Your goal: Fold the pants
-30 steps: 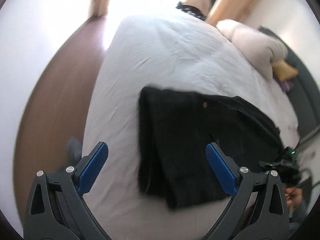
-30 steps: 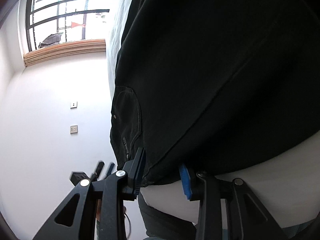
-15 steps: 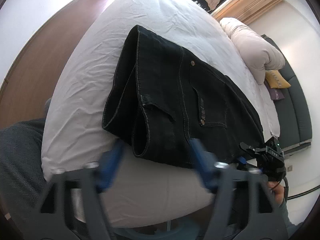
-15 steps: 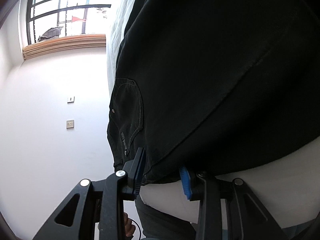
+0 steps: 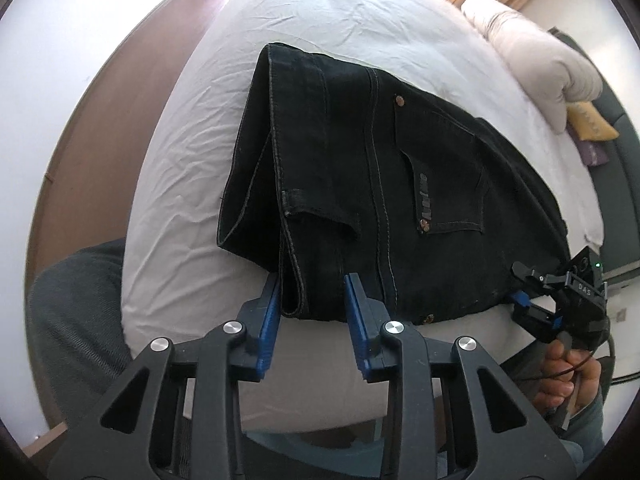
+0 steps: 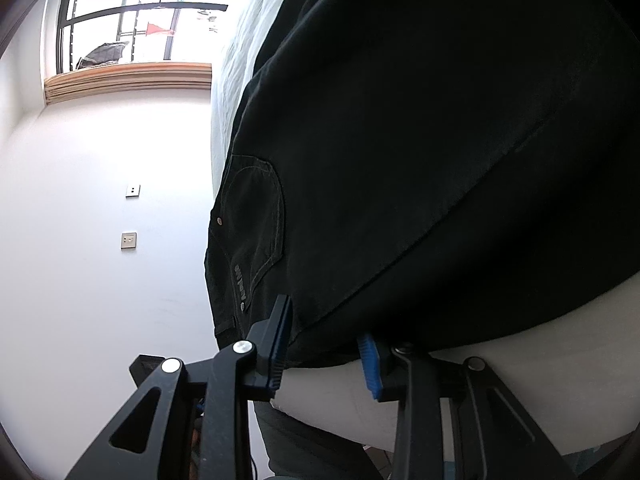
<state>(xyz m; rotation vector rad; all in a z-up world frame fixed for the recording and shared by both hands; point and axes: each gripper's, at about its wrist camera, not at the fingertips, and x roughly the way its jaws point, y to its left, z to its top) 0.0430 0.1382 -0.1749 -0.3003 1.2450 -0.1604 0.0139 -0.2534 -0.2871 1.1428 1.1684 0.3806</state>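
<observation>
Strong daylight comes from the window (image 6: 136, 24) in my right view and burns out the glass and the wall below. In my left view the far end of the bed sheet (image 5: 320, 4) is also washed out in glare. The black pants (image 6: 440, 140) are very dark, with almost no detail. Both pictures are sharp, but bend strongly at the round edges.
</observation>
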